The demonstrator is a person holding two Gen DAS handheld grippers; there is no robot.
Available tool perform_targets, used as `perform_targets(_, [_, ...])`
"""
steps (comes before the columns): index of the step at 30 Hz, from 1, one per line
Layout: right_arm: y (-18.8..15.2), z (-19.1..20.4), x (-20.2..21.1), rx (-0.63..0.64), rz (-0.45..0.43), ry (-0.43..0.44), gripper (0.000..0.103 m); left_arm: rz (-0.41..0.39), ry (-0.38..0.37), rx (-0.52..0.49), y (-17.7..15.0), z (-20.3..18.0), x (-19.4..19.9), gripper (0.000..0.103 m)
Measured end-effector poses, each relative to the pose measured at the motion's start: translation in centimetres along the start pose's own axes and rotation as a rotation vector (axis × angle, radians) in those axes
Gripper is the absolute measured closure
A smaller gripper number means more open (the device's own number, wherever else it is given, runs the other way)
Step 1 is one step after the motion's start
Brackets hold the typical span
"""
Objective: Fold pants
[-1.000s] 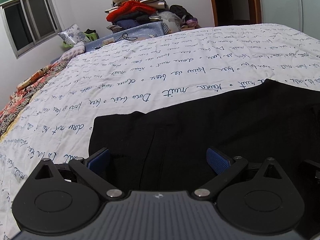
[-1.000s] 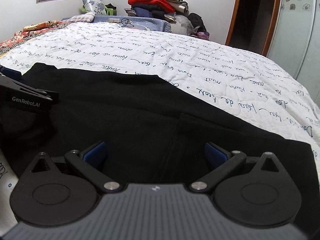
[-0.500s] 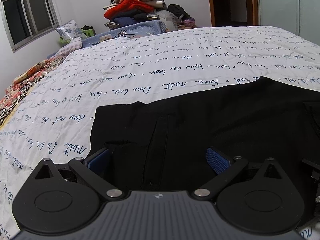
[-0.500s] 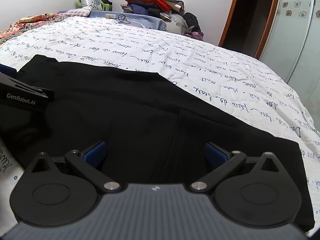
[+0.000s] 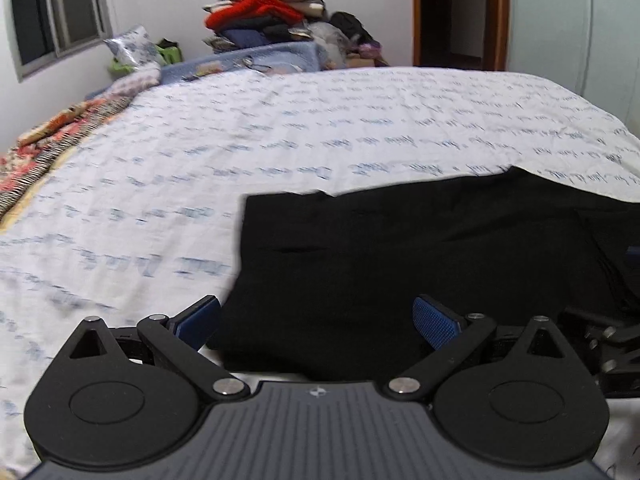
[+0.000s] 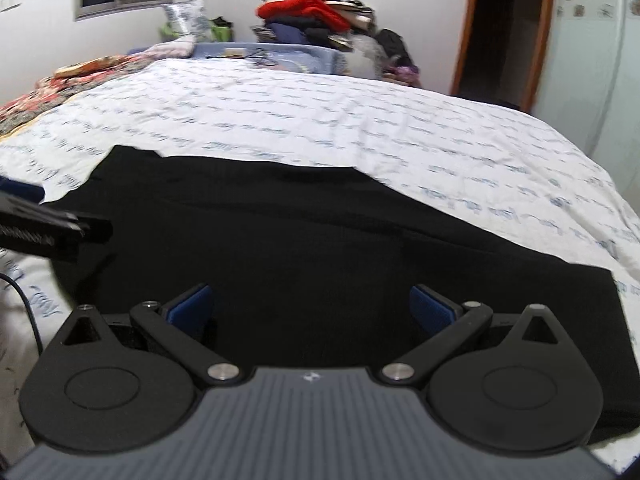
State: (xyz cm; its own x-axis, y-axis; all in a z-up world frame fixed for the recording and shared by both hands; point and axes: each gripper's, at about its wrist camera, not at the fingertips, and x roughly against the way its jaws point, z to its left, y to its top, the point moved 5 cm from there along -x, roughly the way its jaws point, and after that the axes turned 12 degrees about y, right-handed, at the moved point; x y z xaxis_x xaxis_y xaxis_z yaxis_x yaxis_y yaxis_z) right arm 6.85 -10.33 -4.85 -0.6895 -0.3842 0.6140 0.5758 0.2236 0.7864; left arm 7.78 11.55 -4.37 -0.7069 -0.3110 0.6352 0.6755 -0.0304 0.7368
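Pants (image 5: 400, 248) (black) lie on the bed (image 5: 280, 140); both grippers, left (image 5: 316, 320) and right (image 6: 310, 308), gape wide.

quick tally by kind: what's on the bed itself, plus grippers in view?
Black pants: 1
White bedspread with blue writing: 1
Patterned blanket on the far left edge: 1
Grippers: 2, left gripper and right gripper, both open over the pants
Total: 5
The clothes pile sits past the bed, not counted.
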Motion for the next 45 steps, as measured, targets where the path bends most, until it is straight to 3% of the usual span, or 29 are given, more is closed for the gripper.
perform_targets(3, [-0.5,1.0,-1.5,0.022,0.040,0.001,0.000,-0.017,-0.007,0.010,0.9,0.9,0.6,0.000])
perform_targets(9, [-1.6,0.7,-1.7,-0.024,0.030,0.021,0.000,0.015,-0.187,-0.012,1.5,-3.4,-0.3,0.000])
perform_targets(13, [-1.3,0.8,-0.7,-0.029,-0.003,0.021,0.000,0.071,-0.100,-0.106,-0.3,-6.4,-2.8,0.000])
perform_targets(17, [-2.2,1.0,-1.2,0.001,0.029,0.029,0.000,0.031,-0.102,-0.143,-1.0,-5.9,-1.7,0.000])
perform_targets(21, [-1.9,1.2,-0.9,0.022,0.037,0.024,0.000,0.015,-0.081,-0.080,-0.2,-2.4,-0.8,0.000])
perform_targets(26, [-0.4,3.9,0.9,0.127,-0.072,0.033,0.000,0.046,-0.067,0.056,0.7,2.0,-1.4,0.000])
perform_targets(30, [-0.8,7.0,0.1,0.284,-0.062,0.015,0.000,0.114,-0.144,0.113,0.2,2.1,-2.5,0.000])
perform_targets(32, [-0.9,7.3,0.0,0.299,-0.084,-0.009,0.000,0.101,-0.132,0.105,0.1,1.5,-2.3,0.000])
perform_targets(37, [-0.3,5.3,1.0,0.157,-0.182,-0.040,0.000,0.034,-0.120,0.055,0.5,-1.1,-1.3,0.000])
perform_targets(39, [-0.7,3.8,0.2,0.088,-0.141,-0.052,0.000,-0.002,-0.101,0.026,0.3,-2.5,-1.9,0.000])
perform_targets(42, [-2.7,2.1,-2.5,0.023,-0.042,-0.011,0.000,-0.010,0.017,-0.042,-0.8,-4.4,-4.1,0.000])
perform_targets(45, [-2.6,0.8,-2.4,-0.062,-0.060,0.056,0.000,-0.126,0.050,-0.036,-1.7,-4.9,-3.8,0.000])
